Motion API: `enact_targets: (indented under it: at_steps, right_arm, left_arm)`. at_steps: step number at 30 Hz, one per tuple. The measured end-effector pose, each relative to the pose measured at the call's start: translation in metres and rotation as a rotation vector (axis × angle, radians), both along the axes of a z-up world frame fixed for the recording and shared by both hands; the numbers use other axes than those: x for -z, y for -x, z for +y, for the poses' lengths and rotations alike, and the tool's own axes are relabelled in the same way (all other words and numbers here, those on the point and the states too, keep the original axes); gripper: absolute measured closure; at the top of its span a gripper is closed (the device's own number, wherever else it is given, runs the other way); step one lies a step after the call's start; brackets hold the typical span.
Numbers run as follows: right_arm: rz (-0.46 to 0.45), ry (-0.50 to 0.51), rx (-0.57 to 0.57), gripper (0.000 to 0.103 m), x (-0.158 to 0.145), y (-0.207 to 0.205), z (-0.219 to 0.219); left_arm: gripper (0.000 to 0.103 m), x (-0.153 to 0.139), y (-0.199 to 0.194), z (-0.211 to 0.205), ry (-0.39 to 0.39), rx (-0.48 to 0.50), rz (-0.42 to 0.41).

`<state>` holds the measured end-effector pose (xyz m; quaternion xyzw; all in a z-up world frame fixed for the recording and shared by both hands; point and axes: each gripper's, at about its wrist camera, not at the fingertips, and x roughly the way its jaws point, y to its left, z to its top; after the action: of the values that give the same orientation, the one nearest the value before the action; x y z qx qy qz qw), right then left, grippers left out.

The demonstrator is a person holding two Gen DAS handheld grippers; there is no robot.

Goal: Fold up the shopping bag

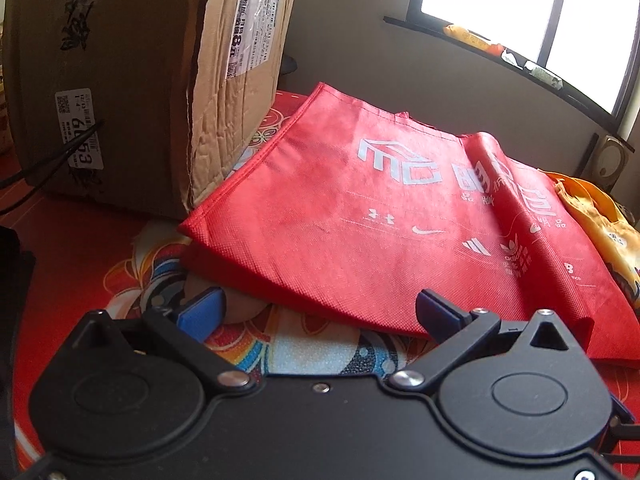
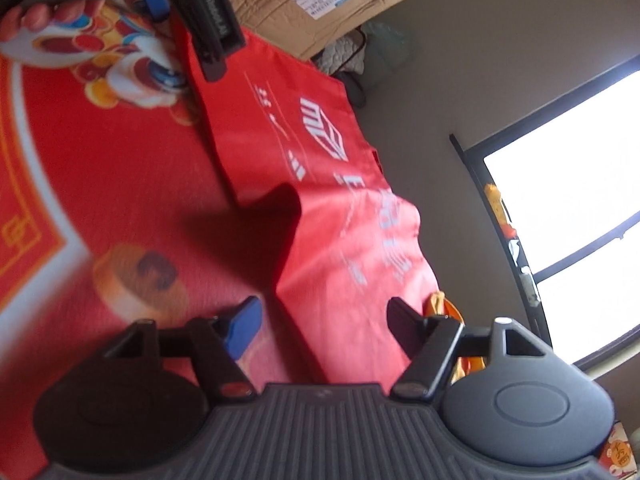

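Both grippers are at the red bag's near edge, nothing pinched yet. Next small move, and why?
Probably ease the right gripper forward and close on the red shopping bag's raised edge. Its jaws stand open with the fabric between them, pads not yet pressing. The left gripper is open too, at the bag's near edge over the red printed mat.

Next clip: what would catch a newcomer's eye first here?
The red shopping bag with white logos, lying flat across a red patterned mat. Behind its far corner stands a big creased cardboard box, and a bright window glares at upper right. Both grippers, left gripper and right gripper, stand open at the bag's near edge.
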<state>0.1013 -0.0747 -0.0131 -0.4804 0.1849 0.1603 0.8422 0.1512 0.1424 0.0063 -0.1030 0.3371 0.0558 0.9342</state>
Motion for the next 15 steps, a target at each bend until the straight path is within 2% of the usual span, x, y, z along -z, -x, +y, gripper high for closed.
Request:
enact_targets:
  at_steps: [4,7,9,11,15]
  right_arm:
    - [-0.008,-0.023,-0.011,0.03,0.0,-0.007,0.005]
    - [-0.01,-0.031,-0.018,0.022,-0.002,-0.013,0.009]
    - [-0.008,-0.032,-0.013,0.012,-0.004,-0.021,0.013]
    - [-0.005,-0.034,-0.01,0.006,-0.006,-0.031,0.015]
    - [-0.011,-0.053,-0.009,0.006,-0.006,-0.041,0.02]
  left_arm:
    - [0.0,0.001,-0.001,-0.003,-0.023,0.002,0.004]
    - [0.0,0.001,-0.001,-0.004,-0.03,0.004,0.006]
    - [0.0,0.001,-0.001,-0.004,-0.03,0.003,0.006]
    - [0.0,0.001,-0.001,-0.004,-0.03,0.002,0.006]
    - [0.0,0.001,-0.001,-0.004,-0.036,0.004,0.009]
